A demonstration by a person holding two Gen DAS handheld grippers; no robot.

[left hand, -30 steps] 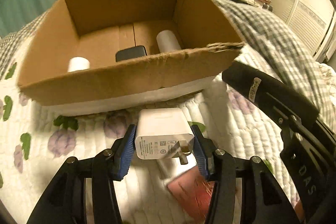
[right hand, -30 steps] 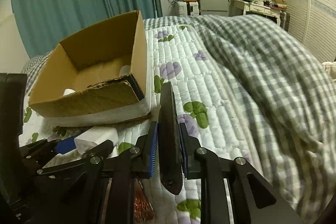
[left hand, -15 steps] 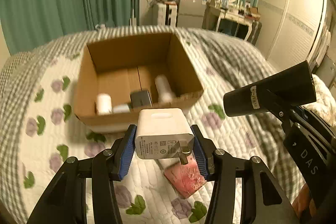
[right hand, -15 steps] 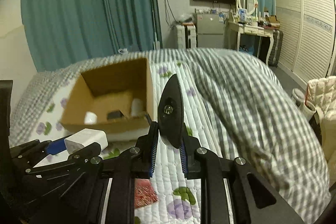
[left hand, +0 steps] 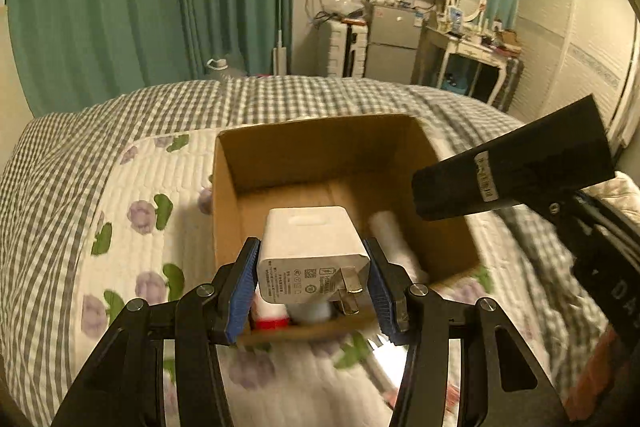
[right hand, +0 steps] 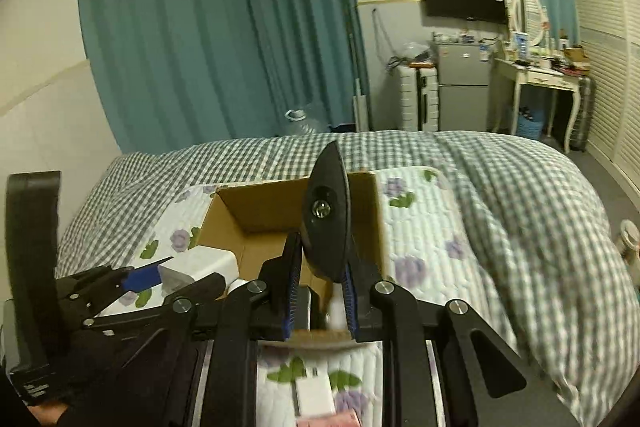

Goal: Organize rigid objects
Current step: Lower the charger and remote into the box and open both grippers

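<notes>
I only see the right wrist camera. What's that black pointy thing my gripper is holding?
Observer: From the left wrist camera, the black object in the right gripper is a long flat bar with a small white label on its side. I can't name it further.
Operator: Which way is the charger facing?
Observer: The white charger is clamped in the left gripper, metal prongs toward that camera.
Operator: What's inside the box?
Observer: In the cardboard box, a white cylinder lies along the right wall.
</notes>
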